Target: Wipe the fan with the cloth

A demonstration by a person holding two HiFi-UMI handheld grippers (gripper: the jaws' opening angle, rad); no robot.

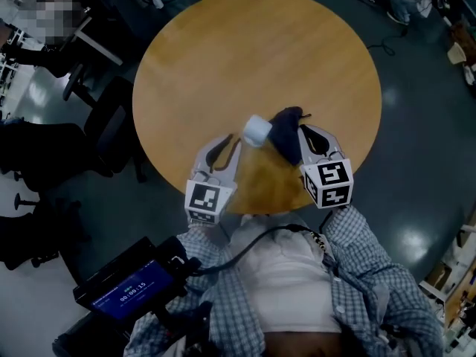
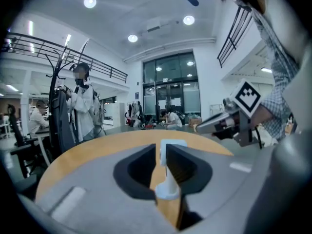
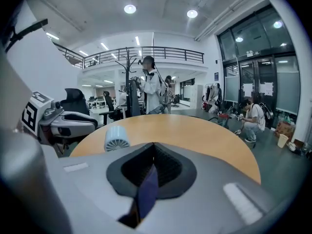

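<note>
Centrally, the fan, a small white hand-held unit with a round ribbed head, sits over the near part of the table. Its slim white handle stands upright between the pads of the left gripper, whose jaws are drawn in and pinch the handle; the fan's head rises just past the jaw tips in the left gripper view. From the right gripper view the fan shows its grille side-on, left of centre, beside the left gripper.

Immediately right of the fan hangs the cloth, a dark navy piece. The right gripper has its jaws pressed together on a fold of it, and the cloth trails down from the closed pads. Fan and cloth lie just beside each other; whether they touch cannot be settled from the dim head view. Both appear raised off the tabletop.

Each gripper carries a marker cube, left and right, near the person's checked sleeves. The round wooden table is otherwise bare. Black office chairs stand to its left, and a device with a blue screen sits at lower left. Beyond the table a person stands by a coat rack.
</note>
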